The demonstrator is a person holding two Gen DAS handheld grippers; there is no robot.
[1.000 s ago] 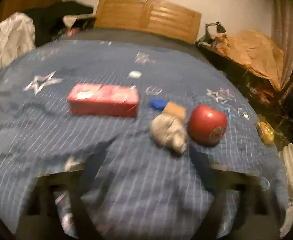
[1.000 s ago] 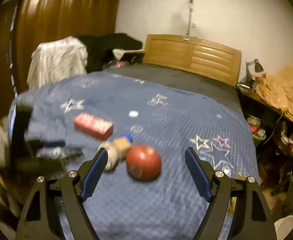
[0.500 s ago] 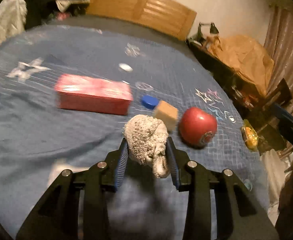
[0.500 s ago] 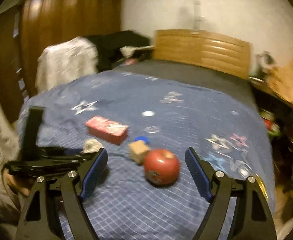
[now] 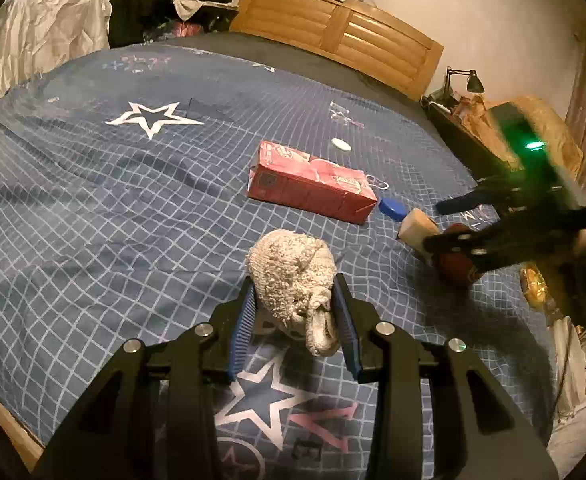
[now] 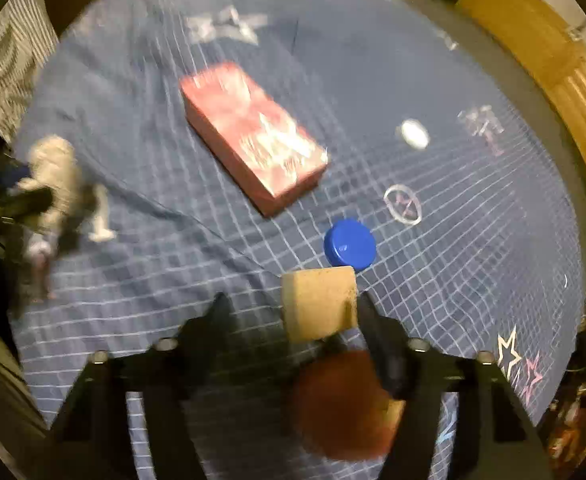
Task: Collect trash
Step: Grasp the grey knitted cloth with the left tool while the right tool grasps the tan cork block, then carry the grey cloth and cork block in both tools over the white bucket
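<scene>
The wad [image 5: 291,276] is now clamped between the fingers of the left gripper [image 5: 295,312] and has been lifted from the blanket [image 5: 93,208], so one piece of trash is collected. The right gripper [image 6: 293,316] has been brought down with jaws wide; the block [image 6: 319,304] lies between them, perhaps touching one finger. Farther away, the cap [image 6: 349,245] and carton [image 6: 253,142] remain untouched.

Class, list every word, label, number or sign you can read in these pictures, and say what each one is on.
None can be read for certain.
Red carton: white print on top, too small and blurred.
Bedspread: large letters near the left tool, partly hidden, possibly "A" and "E".
Blue cap: no text visible.
</scene>
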